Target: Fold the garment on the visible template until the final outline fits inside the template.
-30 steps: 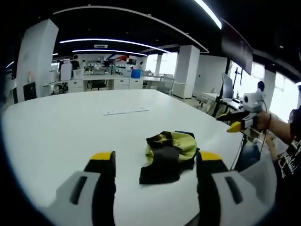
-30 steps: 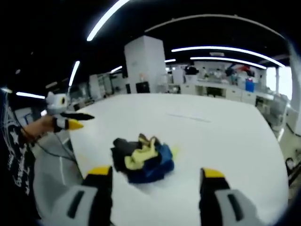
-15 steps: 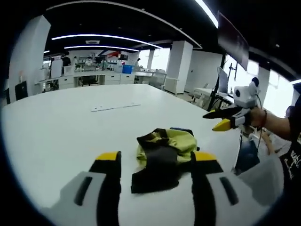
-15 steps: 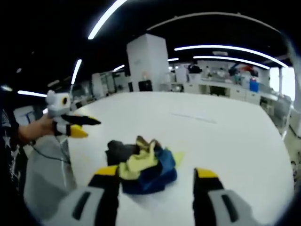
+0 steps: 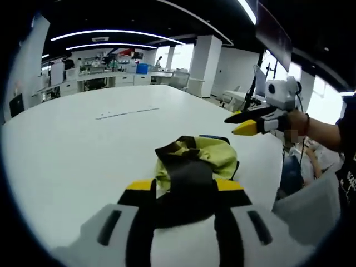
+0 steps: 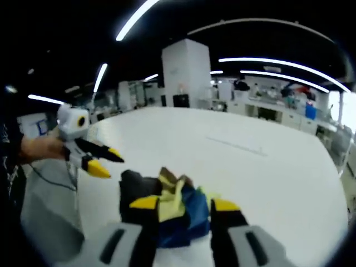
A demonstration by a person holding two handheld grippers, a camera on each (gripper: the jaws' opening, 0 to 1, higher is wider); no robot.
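Now we are reaching for the garment (image 5: pixel 192 167), which is lying crumpled in a heap on the white table (image 5: pixel 83 139), in the lower middle of the left gripper view. Our left gripper (image 5: pixel 185 189) is coming to it with its yellow-tipped jaws a little apart, one on each side of the dark part of the cloth, and we cannot tell if they are already touching it. In the right gripper view the right gripper (image 6: pixel 181 204) is doing the same from the other side, with its jaws apart around the yellow and blue folds of the garment (image 6: pixel 172 206), which is low in the middle of that frame. We are not seeing any clear outline of the template on the table; only a thin pale strip (image 5: pixel 127 113) is lying well apart from the cloth, toward the upper left of centre in the left gripper view. To do this step well, we judge that each gripper should be taking only one outer layer, near an edge or corner, not the whole bundle, because a thick pinch would be lifting everything together. Then we should be opening the heap flat before any folding.
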